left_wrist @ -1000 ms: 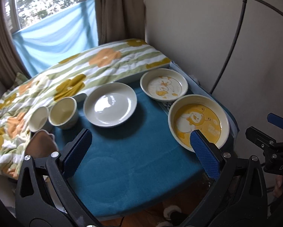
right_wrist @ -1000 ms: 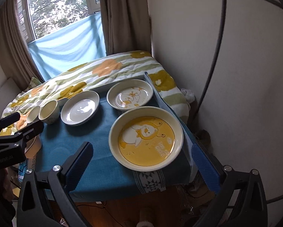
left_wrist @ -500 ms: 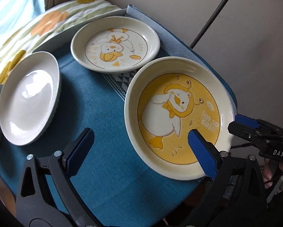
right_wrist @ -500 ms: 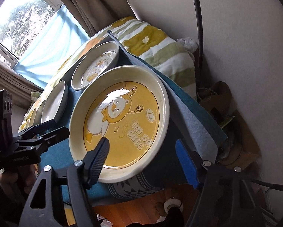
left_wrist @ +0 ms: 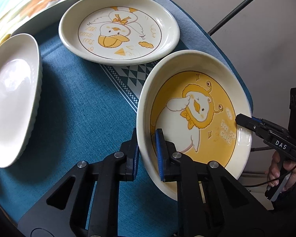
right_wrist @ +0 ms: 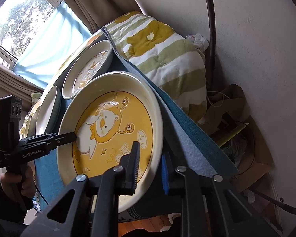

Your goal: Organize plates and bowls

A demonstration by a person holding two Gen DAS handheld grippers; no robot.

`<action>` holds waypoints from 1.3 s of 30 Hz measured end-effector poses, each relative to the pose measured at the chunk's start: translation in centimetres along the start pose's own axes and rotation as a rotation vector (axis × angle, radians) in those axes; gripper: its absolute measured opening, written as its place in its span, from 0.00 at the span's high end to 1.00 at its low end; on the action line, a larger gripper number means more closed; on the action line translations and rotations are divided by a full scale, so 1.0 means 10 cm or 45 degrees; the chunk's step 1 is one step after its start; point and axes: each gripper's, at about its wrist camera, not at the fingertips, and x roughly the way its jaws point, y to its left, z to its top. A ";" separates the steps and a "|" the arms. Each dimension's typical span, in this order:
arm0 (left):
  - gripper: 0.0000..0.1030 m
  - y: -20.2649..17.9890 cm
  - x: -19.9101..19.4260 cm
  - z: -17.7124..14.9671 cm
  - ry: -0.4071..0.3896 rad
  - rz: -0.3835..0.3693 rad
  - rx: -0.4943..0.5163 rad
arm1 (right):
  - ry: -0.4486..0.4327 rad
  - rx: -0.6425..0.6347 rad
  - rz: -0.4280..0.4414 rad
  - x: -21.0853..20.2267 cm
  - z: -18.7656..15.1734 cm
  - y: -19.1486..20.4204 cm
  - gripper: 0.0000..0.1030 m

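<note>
At nine o'clock in your left wrist view lies the plain white plate on the teal cloth, with its ribbed outer wall facing the middle of the table. At about twelve o'clock sits the cream duck plate, its picture upside down to you, and a patterned strip of the cloth shows just below its near rim. The striped quilt fills the eleven o'clock corner.

Your left gripper has just been closing and now pinches the yellow duck bowl at six o'clock in the frame: one blue pad is outside the wall, the other inside, and both press on the rim. The bowl fills the four o'clock part of this view, and it lies near the cloth's right edge, just beside the duck plate.

At three to four o'clock your right gripper comes in from the side, and its tip grips the bowl's far rim. Your hand shows on its handle below.

In the right wrist view, the left gripper enters from nine o'clock onto the bowl's inner wall. The right gripper has also just been closing, and at six o'clock it clamps the bowl's rim, with one pad inside and one outside. The quilt hangs at one o'clock.
</note>
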 end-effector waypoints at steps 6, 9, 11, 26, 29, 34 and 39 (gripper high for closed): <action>0.88 0.00 0.00 -0.03 -0.021 0.029 0.028 | 0.010 -0.026 -0.008 0.04 0.03 -0.02 0.88; 0.88 -0.02 -0.01 -0.05 -0.028 0.055 0.037 | 0.015 -0.036 -0.006 0.04 0.05 -0.02 0.88; 0.88 -0.06 -0.02 -0.08 -0.038 0.080 0.046 | 0.016 -0.056 -0.015 0.04 0.05 -0.01 0.88; 0.88 -0.18 -0.56 -0.48 -0.179 0.125 -0.038 | -0.015 -0.256 0.004 -0.11 0.00 0.25 0.88; 0.88 -0.09 -0.79 -0.64 -0.226 0.145 -0.108 | -0.010 -0.334 0.034 -0.18 0.02 0.42 0.88; 0.88 0.11 -1.20 -1.02 -0.293 0.233 -0.236 | 0.013 -0.505 0.102 -0.19 0.05 0.84 0.88; 0.88 0.44 -1.52 -1.51 -0.332 0.318 -0.414 | 0.086 -0.665 0.203 -0.02 -0.03 1.29 0.88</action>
